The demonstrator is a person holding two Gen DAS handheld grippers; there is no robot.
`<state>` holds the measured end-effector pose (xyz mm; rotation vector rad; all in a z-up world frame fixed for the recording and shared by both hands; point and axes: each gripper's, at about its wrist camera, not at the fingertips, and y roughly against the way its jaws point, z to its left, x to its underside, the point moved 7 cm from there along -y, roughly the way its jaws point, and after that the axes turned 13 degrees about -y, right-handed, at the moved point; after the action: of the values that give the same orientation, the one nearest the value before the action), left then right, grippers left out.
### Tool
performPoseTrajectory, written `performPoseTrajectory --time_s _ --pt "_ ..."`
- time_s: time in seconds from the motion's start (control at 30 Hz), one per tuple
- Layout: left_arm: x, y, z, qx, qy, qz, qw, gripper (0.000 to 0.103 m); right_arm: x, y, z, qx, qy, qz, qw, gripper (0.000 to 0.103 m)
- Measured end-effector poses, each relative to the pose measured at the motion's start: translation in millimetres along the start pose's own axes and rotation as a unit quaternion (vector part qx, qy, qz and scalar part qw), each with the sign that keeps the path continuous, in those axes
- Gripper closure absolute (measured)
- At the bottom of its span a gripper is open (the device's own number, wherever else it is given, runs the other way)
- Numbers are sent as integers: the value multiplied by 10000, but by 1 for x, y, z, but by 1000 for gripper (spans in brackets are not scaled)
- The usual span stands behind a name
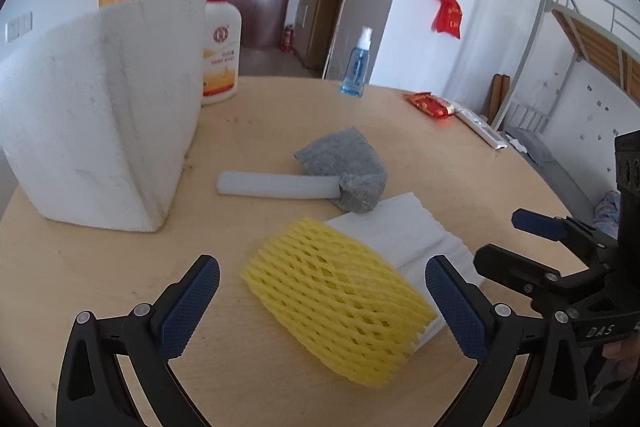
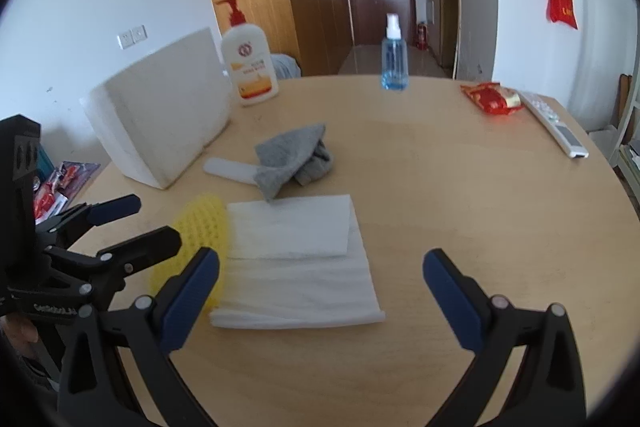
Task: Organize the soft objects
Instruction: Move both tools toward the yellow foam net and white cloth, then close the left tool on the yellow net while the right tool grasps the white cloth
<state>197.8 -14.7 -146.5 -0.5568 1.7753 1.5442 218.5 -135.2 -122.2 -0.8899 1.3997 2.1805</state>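
In your right wrist view, the left gripper [image 2: 132,223] hides part of the yellow foam net [image 2: 204,227], and the white foam sheets' [image 2: 300,267] layer count is hard to confirm, probably 2. Your left gripper [image 1: 320,307] is spread wide, holding nothing, its fingers either side of the net. Your right gripper [image 2: 320,301] is equally wide and empty above the sheets. The net lies on the table [image 1: 120,287], overlapping the sheets; a grey cloth [image 1: 348,167] lies crumpled behind.
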Motion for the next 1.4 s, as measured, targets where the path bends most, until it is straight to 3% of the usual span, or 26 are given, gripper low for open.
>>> performPoseTrajectory --time_s 0.1,0.3,0.53,0.6,0.77,0.8,0.93,1.4 --pt "1 -6 0 2 63 117 9999 2 0 -9 -5 96 -64 128 9999 0" --pt "7 -17 -5 60 13 379 9993 15 1 -18 -10 44 -119 224 9997 0" --pt "12 -24 -10 33 -85 578 9983 36 0 -17 -14 45 -102 233 9997 0" --pt "13 -25 -12 28 -127 618 9980 45 -1 -17 -16 54 -106 235 9997 0" --pt "17 -24 -7 -59 -133 688 9975 85 -4 -20 -18 72 -88 264 9996 0" --pt "18 -23 -5 -75 -135 700 9974 89 -4 -22 -18 74 -82 296 9995 0" --pt "19 -20 -3 -4 -140 691 9975 93 -1 -33 -15 100 2 452 9989 0" --pt "21 -8 8 27 -105 539 9985 93 9 -55 8 317 521 742 9954 0"
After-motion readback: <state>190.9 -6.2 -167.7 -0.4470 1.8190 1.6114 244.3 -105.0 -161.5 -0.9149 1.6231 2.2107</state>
